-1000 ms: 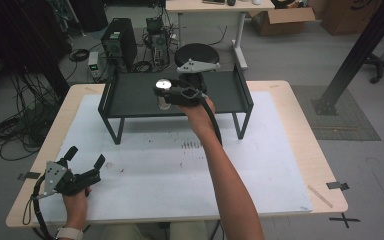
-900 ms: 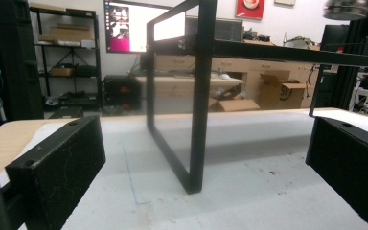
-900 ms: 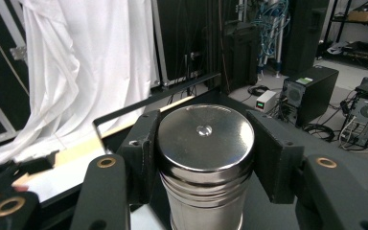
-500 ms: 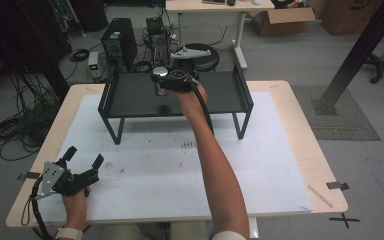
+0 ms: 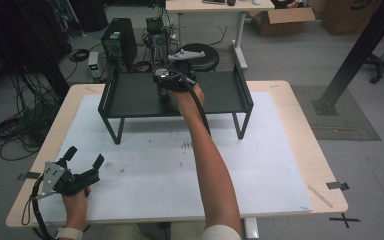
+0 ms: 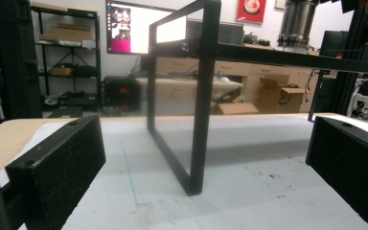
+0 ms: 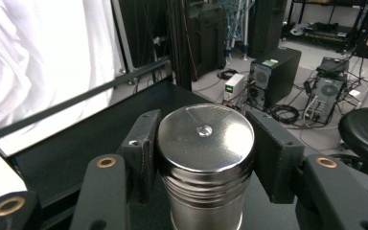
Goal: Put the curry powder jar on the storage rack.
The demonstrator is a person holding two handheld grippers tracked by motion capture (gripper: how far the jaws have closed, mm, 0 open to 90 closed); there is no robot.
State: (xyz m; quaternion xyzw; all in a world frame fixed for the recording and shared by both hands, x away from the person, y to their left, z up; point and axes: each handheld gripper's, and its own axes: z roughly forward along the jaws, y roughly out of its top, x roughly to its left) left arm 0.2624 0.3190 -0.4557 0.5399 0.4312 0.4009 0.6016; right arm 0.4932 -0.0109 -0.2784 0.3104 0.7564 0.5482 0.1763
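A shiny steel canister [image 7: 205, 163] with a flat lid stands upright between my right gripper's [image 7: 205, 155] two black pads, which press on its sides. In the high view that right gripper [image 5: 166, 80] holds the canister [image 5: 162, 76] over the rear middle of the black metal shelf [image 5: 130, 97]. My left gripper [image 5: 84, 159] rests low on the white mat near the table's front left corner, jaws wide apart with nothing between them. From the left gripper view the canister [image 6: 296, 23] shows at the top right above the shelf's frame [image 6: 202, 96].
The white mat [image 5: 170, 165] covers most of the wooden table [image 5: 325, 165]. Behind the table stand computer towers [image 5: 116, 40], cables and a round black stool [image 5: 200, 52]. A black post [image 5: 360, 50] rises at the right.
My right gripper has carried the canister farther back along the shelf, toward its rear edge, and slightly lower. The left gripper has stayed where it was.
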